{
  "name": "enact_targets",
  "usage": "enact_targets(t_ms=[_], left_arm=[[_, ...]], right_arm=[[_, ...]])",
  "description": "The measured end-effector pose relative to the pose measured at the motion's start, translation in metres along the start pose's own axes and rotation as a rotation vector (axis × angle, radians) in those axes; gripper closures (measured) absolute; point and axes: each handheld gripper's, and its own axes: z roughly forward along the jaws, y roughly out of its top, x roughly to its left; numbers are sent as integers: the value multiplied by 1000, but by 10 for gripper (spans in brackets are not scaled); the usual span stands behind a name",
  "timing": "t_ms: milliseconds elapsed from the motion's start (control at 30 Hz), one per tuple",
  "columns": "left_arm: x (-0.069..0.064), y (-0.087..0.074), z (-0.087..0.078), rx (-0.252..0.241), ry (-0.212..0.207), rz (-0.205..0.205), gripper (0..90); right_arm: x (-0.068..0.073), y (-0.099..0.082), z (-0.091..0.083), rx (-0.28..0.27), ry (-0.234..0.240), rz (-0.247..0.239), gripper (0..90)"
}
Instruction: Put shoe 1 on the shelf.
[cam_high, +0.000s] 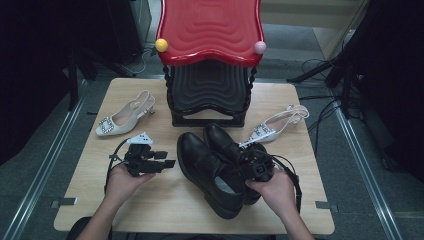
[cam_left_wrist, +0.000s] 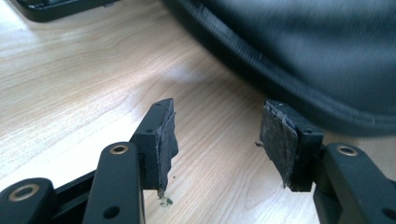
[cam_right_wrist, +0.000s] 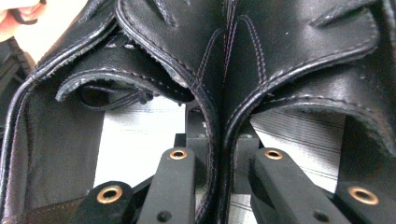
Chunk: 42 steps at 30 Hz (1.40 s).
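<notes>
Black shoes (cam_high: 212, 162): paired mid-table (cam_high: 150, 210), in front of the red-topped rack (cam_high: 210, 30).
Right claw (cam_right_wrist: 219, 172): pinching both inner collars together.
Left claw (cam_left_wrist: 217, 140): spread, empty, beside a shoe.
Progress: pair gripped; seemingly placing it remains.
White slingbacks (cam_high: 125, 117): untouched.

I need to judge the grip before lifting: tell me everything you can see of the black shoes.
The black shoes are a glossy, leather-look pair with stitched seams, pale insoles and low heels, lying side by side on the wooden table, toes toward the red stool. The right gripper pinches their two adjoining collar walls together.
</notes>
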Motion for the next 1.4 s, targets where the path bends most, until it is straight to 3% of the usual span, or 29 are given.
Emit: enact_targets(t_ms=[133, 200, 400, 633, 733, 933, 1000, 1167, 1200, 1400], left_arm=[[1, 0, 1, 2, -3, -2, 439], [0, 0, 2, 14, 4, 0, 436], [-2, -1, 5, 28, 9, 9, 434], [-2, -1, 5, 32, 10, 14, 434], [-2, -1, 7, 38, 12, 12, 433], [-4, -1, 9, 56, 15, 21, 431], [-5, -1, 12, 75, 21, 43, 431], [-5, -1, 13, 78, 12, 43, 431], [-5, -1, 13, 74, 9, 40, 431], [-4, -1, 13, 64, -12, 30, 430]], right_arm=[[-4, 0, -9, -17, -12, 9, 836], [-9, 1, -19, -44, 3, 34, 835], [-13, 12, -32, -90, 26, 45, 834], [-3, 29, -41, -98, 50, 23, 834], [6, 36, -52, -123, 45, -5, 834], [10, 56, -61, -185, 3, -1, 833], [8, 66, -61, -205, -6, 3, 833], [3, 90, -55, -251, -39, 23, 833], [0, 102, -51, -278, -57, 38, 833], [-14, 130, -36, -392, -112, 99, 833]])
